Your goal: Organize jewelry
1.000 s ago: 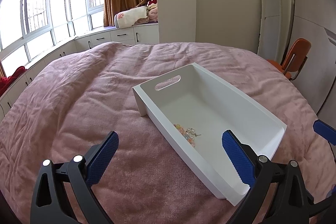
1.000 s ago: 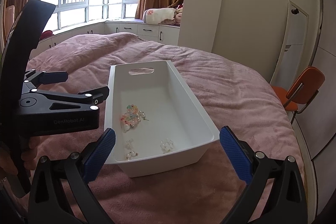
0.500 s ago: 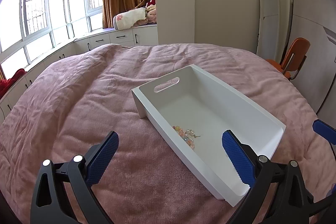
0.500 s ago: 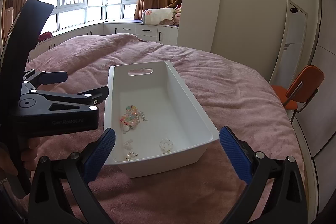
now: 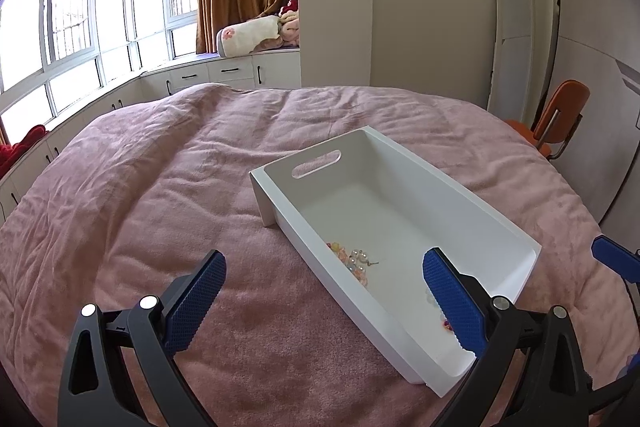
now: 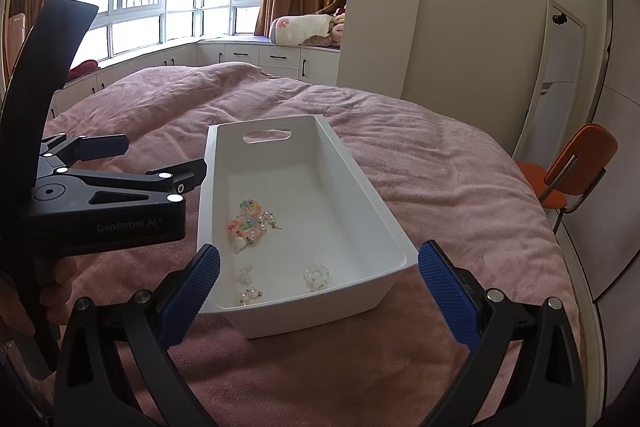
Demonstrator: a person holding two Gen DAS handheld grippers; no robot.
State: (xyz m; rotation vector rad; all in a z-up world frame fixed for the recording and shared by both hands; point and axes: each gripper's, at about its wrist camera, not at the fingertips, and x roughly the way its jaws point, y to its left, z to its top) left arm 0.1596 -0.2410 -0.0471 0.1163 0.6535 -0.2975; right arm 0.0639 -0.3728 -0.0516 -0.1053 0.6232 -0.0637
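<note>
A white bin (image 5: pixel 500 223) (image 6: pixel 384 223) with a slot handle lies on a pink bedspread. Inside it lie a colourful bead bracelet (image 6: pixel 245 219) (image 5: pixel 347 259), a clear flower piece (image 6: pixel 317 275), a small clear piece (image 6: pixel 244 273) and a pearl piece (image 6: pixel 250 295). My left gripper (image 5: pixel 324 295) is open and empty, above the bin's near left wall. It also shows in the right wrist view (image 6: pixel 132 163), left of the bin. My right gripper (image 6: pixel 318 297) is open and empty, just before the bin's near end. Its blue fingertip (image 5: pixel 616 259) shows in the left wrist view.
The pink bedspread (image 5: pixel 160 195) spreads all around the bin. An orange chair (image 6: pixel 576 171) stands off the bed's right side. White cabinets (image 5: pixel 236 73) and windows run along the far wall, with pillows and soft toys (image 6: pixel 304 31) on the ledge.
Both views have shifted very slightly; the bin and jewelry lie as before. Both grippers stay open.
</note>
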